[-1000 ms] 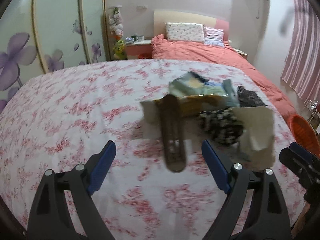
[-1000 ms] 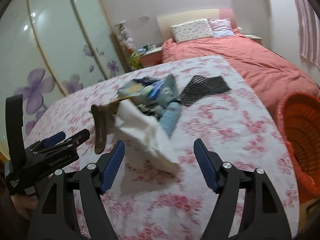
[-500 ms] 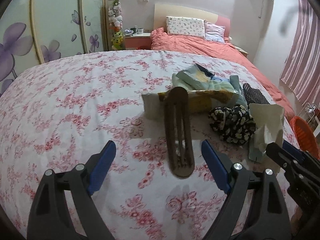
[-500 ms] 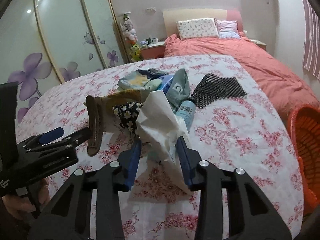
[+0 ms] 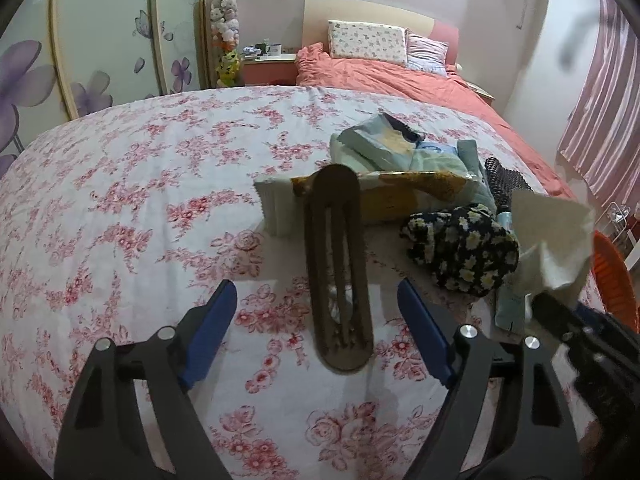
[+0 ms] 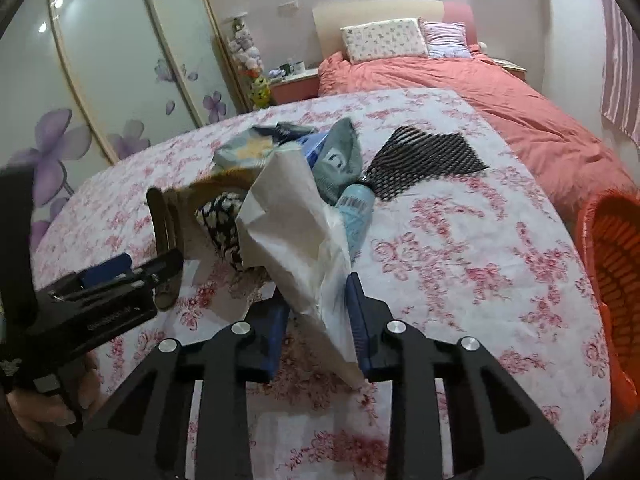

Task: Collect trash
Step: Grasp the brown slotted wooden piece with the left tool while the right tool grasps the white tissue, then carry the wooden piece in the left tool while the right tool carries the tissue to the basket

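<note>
R gripper jaws have just been closing — now pinching crumpled white paper sheet over floral-print bedspread. L gripper gaping wide, holding nothing — straddling long brown slotted plastic piece.

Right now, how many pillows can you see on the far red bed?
2: a floral white pillow against the headboard, and a striped pink pillow just right of it. Others may be hidden.

The right gripper points forward and downward, its blue fingers just closed in, both pressing something white between them. The left gripper tilts downward too, fingers spread wide and touching nothing, having narrowed only slightly. A hand grips the left gripper's handle.
</note>
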